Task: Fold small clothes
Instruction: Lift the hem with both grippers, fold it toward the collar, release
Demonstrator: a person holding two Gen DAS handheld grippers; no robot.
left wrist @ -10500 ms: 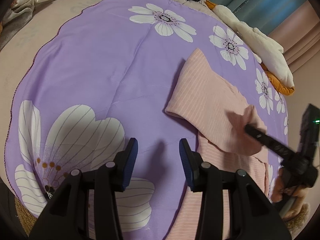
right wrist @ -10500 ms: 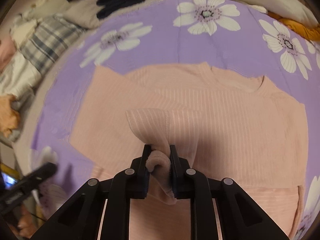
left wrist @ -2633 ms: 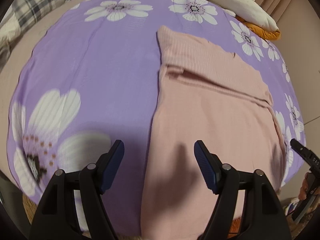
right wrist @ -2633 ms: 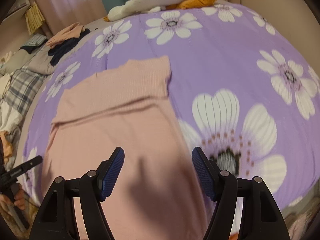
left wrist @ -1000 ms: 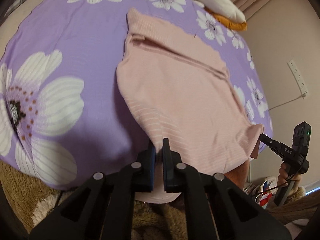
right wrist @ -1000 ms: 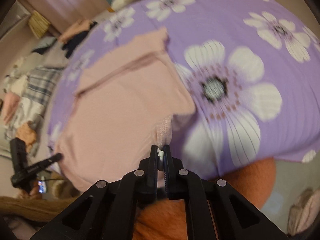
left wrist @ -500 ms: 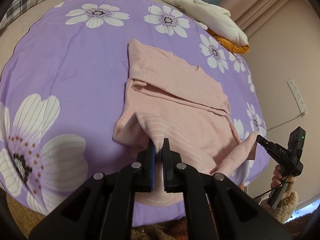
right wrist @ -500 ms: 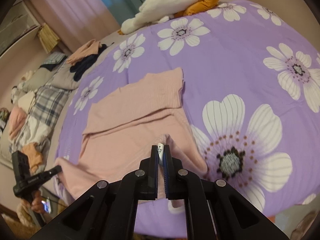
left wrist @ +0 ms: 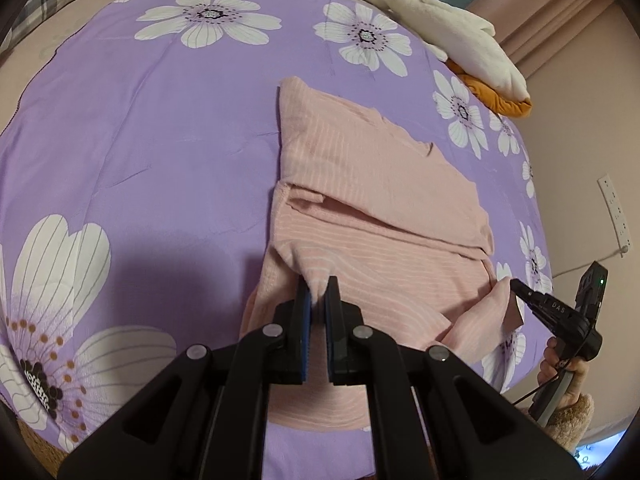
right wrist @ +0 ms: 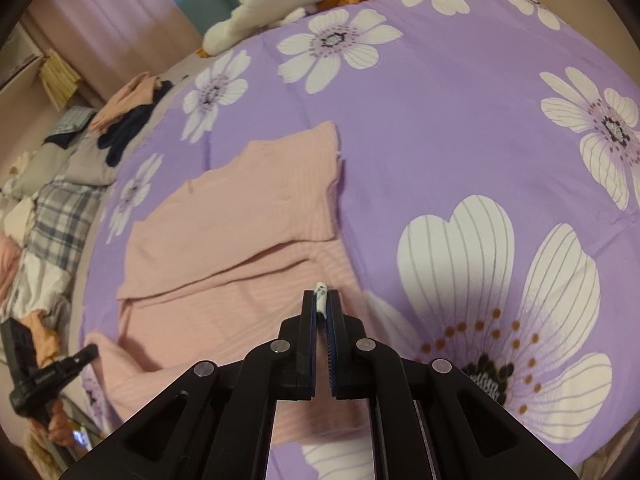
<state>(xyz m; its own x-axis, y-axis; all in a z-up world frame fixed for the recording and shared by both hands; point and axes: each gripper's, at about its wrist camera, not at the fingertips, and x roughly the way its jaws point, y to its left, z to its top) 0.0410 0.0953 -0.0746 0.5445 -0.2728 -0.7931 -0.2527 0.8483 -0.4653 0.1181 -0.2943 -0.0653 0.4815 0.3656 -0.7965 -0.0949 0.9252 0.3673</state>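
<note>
On the bed [left wrist: 140, 128] lies the pink top [left wrist: 380, 184], sleeves already in, and I judge I am folding its hem up toward the collar; next both corners must land level. My left fingers [left wrist: 315, 300] and right fingers [right wrist: 321, 306] are each pinched tight on a hem corner.

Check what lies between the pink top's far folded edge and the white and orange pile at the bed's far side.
Only bare purple flowered cover separates the pink top from the pile; both wrist views show it.
</note>
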